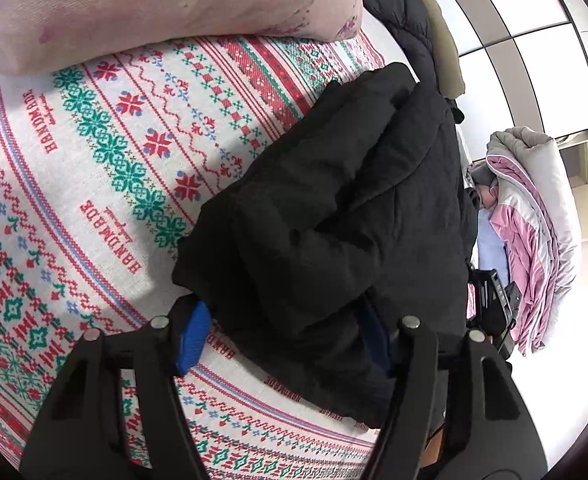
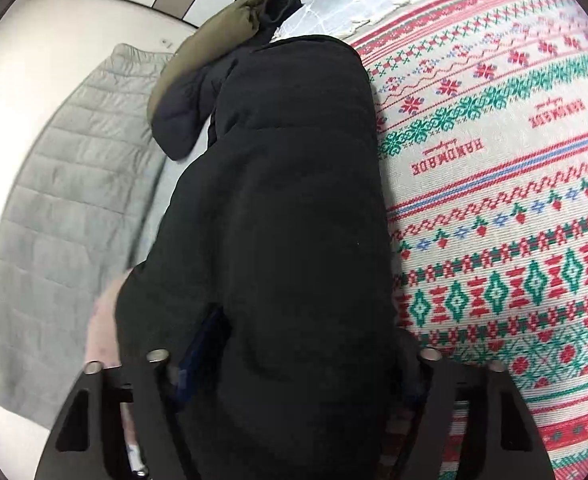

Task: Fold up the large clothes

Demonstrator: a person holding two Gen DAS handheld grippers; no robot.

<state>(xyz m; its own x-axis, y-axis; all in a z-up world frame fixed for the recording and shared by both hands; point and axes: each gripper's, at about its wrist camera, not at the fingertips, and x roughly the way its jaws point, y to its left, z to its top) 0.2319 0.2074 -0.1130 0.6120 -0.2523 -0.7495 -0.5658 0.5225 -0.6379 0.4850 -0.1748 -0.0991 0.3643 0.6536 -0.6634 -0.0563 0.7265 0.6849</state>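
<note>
Black padded jacket [image 1: 334,208] is bunched on the patterned bedspread [image 1: 93,168], near the bed edge. Left gripper [image 1: 285,340]: jaws apart w/ thick jacket fabric btwn them, clamp not confirmed. Right gripper [image 2: 294,360]: jaws apart around the jacket bulk, grip can't be told. Risk: slippery padding could be dropped or slid off the edge if lifted unevenly. Pink pillow [image 1: 173,4], folded quilts [image 1: 534,220] and pale wardrobe panels [image 1: 534,40] are seen beyond.
</note>
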